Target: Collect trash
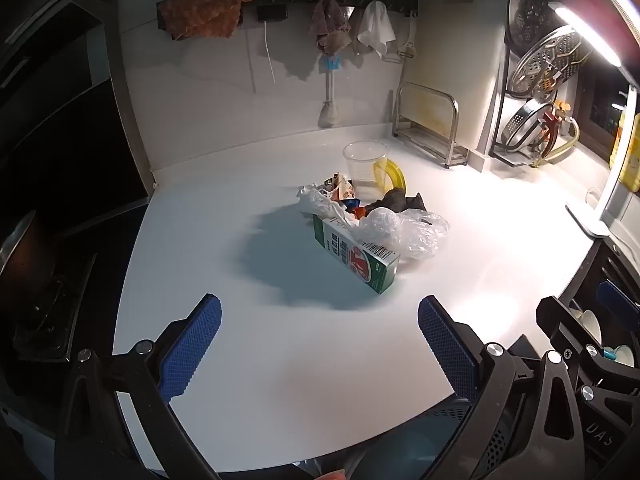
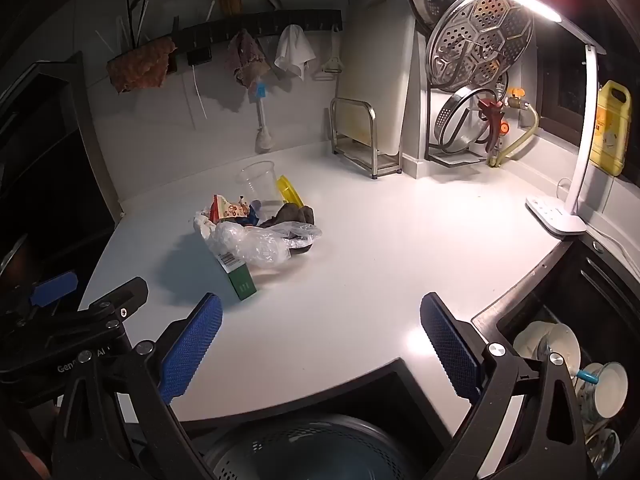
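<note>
**Both grippers hovering wide over the counter, trash heap ahead**

I am looking across one broad white countertop (image 1: 248, 360) that is carrying a single heap of trash near its middle, well apart from both my tools. I am holding my left gripper (image 1: 320, 344) with its blue pads spread wide and nothing between them; my right gripper (image 2: 320, 344) is standing just as wide and just as bare. One perforated dark bin (image 2: 332, 448) is showing below the counter's edge, cut off by the frame. In the heap, one green rectangular carton (image 1: 360, 258) is lying on its side nearest me, with one crumpled clear plastic bag (image 1: 404, 232) resting against it. Behind them one clear plastic cup (image 1: 366, 168) is standing upright, touching one yellow ring-shaped lid (image 1: 394, 174) that the cup is half hiding. One dark lump (image 1: 400, 200) and small colourful wrappers (image 1: 340, 190) are sitting between; I cannot count the wrappers or tell what the lump is.
</note>
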{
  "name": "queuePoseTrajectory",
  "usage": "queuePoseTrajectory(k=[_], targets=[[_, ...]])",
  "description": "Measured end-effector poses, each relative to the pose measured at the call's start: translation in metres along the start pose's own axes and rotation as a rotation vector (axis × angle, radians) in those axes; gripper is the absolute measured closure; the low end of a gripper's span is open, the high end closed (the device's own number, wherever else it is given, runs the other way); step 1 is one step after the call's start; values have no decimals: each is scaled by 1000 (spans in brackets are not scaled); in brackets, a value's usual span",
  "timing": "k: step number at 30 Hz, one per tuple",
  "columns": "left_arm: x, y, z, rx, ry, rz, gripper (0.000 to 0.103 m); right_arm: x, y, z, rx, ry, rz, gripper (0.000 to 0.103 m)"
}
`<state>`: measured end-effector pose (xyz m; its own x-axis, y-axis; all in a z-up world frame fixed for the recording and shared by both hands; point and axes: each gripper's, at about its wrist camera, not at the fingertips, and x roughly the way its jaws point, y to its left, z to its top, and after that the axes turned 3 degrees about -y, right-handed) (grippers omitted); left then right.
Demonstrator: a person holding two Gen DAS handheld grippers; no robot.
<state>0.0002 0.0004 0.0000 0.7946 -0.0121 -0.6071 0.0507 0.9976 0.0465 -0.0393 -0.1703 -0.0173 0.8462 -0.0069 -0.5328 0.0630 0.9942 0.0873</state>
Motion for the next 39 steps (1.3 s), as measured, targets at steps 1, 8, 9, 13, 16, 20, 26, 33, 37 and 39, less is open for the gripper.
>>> queuePoseTrajectory(k=[1,8,9,13,16,20,26,33,37,39], targets=[[0,0,0,1,0,0,6,0,0,0,1,-3,-1,8],[2,2,-1,8,3,0,6,-1,-1,0,3,-3,0,8],[2,3,-1,8,4,1,6,-1,-1,0,2,-3,1,8],[2,5,-1,8,4,2,6,-2,0,0,3,-4,2,8],[2,6,-1,11,3,-2,6,-2,1,-1,2,-3,1,8],[4,6,-5,2,0,9,6,-4,1,1,3,-5,0,8],[6,9,-8,2,-1,9,6,-3,1,-1,0,-4,0,8],[5,10,-6,1,2,4,6,-4,-1,-1,-1,-5,-1,8],[5,11,-7,2,-1,4,6,-5,2,-2,0,-4,-1,8],[2,8,-5,3,-3,7,6,-6,2,-1,1,-4,-2,8]])
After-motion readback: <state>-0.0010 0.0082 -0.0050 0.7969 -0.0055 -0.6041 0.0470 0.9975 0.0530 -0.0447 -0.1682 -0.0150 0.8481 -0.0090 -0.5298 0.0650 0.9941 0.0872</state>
